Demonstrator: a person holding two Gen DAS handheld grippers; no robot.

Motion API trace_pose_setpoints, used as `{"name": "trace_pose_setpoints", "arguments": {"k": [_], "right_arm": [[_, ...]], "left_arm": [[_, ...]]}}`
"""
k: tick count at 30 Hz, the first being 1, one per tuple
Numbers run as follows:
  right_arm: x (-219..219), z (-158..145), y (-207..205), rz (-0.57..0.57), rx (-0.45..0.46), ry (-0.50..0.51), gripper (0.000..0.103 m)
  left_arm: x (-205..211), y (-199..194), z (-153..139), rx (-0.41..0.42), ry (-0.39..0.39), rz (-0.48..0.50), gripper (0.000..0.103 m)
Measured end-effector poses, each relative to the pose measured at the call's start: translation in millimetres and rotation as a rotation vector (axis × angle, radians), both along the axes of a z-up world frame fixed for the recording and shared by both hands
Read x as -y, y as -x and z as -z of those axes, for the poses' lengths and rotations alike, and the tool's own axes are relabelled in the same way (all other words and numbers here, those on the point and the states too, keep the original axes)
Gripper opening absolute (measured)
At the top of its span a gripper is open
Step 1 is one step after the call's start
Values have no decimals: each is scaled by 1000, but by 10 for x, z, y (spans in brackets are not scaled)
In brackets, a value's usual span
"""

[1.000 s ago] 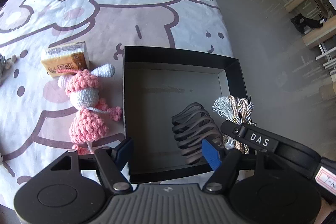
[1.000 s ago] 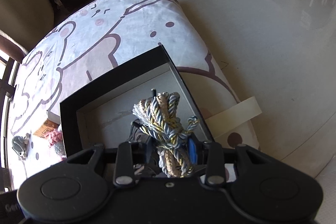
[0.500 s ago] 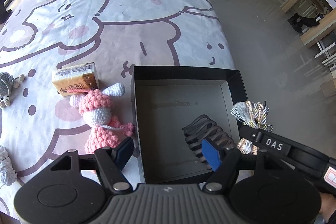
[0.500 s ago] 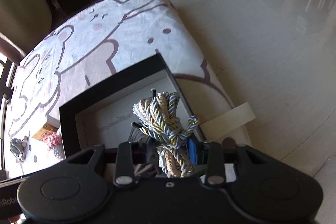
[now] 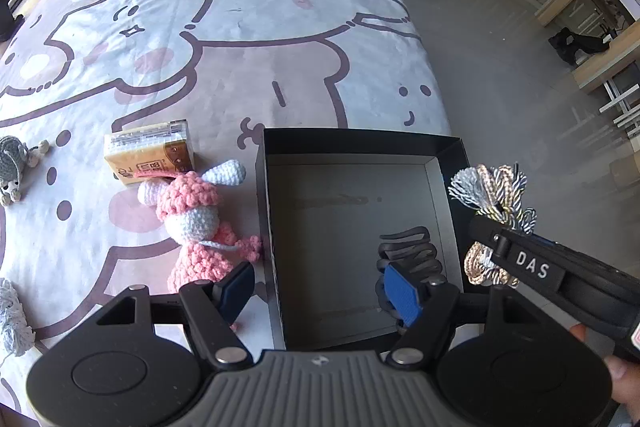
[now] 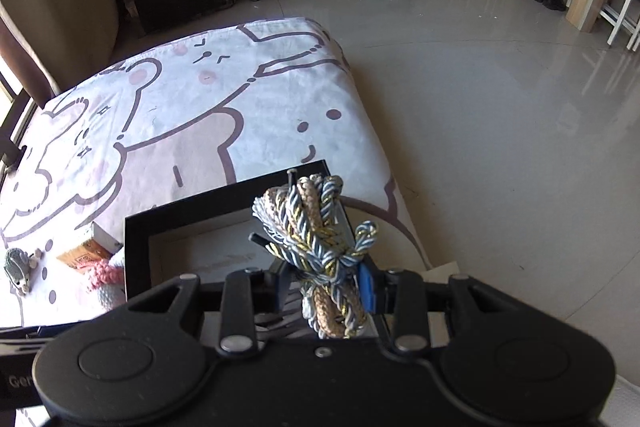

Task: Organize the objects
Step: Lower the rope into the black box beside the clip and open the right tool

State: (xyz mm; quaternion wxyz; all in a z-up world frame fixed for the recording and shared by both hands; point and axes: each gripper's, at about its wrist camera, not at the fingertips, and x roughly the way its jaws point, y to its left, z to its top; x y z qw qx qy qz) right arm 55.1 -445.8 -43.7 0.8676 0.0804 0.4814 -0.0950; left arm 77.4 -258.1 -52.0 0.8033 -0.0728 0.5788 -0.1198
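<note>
A twisted blue-gold cord bundle (image 6: 320, 247) is clamped by the right gripper (image 6: 326, 287); it should be released low inside the black cardboard box (image 5: 360, 143), beside the empty, open left gripper (image 5: 320, 287).

My left wrist camera looks steeply down, close over the black box (image 5: 360, 143) at 6 o'clock; my right wrist camera sits higher, tilted toward the floor (image 6: 500, 107) at 2 o'clock. Both share the box and cartoon sheet (image 5: 240, 27)

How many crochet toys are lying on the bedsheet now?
2: a pink crochet doll beside the black box, and a grey crochet toy near the sheet's left edge. Others may be hidden.
</note>
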Motion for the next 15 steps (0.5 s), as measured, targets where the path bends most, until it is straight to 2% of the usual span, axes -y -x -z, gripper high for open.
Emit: {"name": "trace_pose_setpoints", "arguments": {"k": [7, 12, 15], "right_arm": [[4, 194, -69, 15, -77, -3, 35], [19, 323, -66, 22, -136, 40, 36], [-6, 364, -67, 7, -160, 73, 39]], "left_arm": [[-49, -46, 12, -4, 3, -12, 72], [-34, -49, 27, -6, 2, -2, 72], [-21, -44, 31, -6, 2, 4, 72]]}}
